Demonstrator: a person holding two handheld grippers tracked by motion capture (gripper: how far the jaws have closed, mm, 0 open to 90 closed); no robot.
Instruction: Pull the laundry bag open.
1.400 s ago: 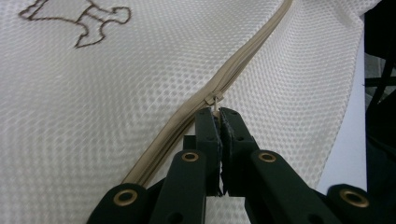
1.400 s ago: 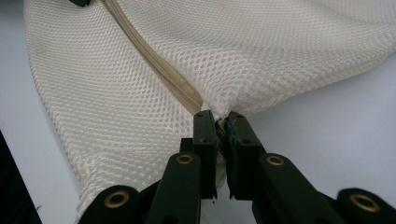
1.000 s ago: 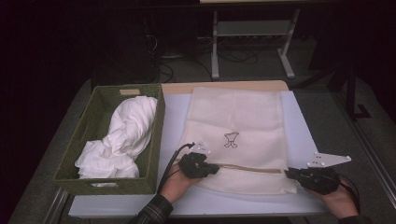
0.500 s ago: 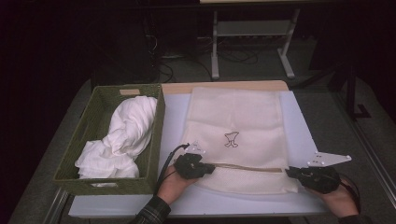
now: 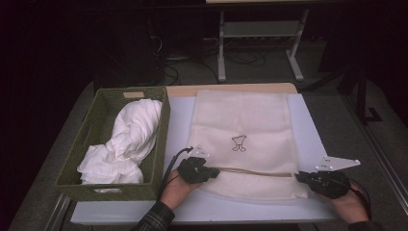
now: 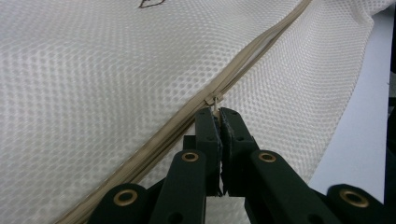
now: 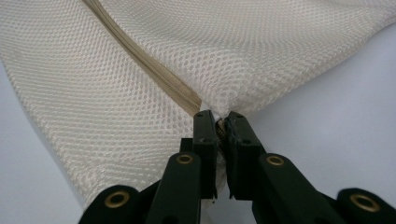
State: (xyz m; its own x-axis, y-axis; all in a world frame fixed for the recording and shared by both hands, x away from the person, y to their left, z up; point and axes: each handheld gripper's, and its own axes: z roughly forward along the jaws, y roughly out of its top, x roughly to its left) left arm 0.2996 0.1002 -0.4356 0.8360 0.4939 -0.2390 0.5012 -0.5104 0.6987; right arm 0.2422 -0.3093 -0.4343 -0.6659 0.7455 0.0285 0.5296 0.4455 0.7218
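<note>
A cream mesh bag [image 5: 240,120] with a small dark emblem lies flat on the white table top [image 5: 179,120]. A tan zipper [image 5: 255,172] runs across its near part. My left gripper [image 5: 212,170] is at the zipper's left end. In the left gripper view its jaws are shut on the small zipper pull [image 6: 214,100] over the mesh [image 6: 93,70]. My right gripper [image 5: 299,177] is at the bag's right edge. The right gripper view shows my right gripper [image 7: 219,117] shut on the bag's edge [image 7: 280,37] where the zipper [image 7: 140,58] ends.
A green woven basket [image 5: 94,130] stands at the left of the table, holding crumpled white cloth [image 5: 132,130]. A metal stand [image 5: 260,33] and cables are on the dark floor beyond the far edge. The person's hands come in at the near edge.
My left gripper has shifted slightly to the left along the zipper line. The right gripper and the bag's right edge have stayed put.
</note>
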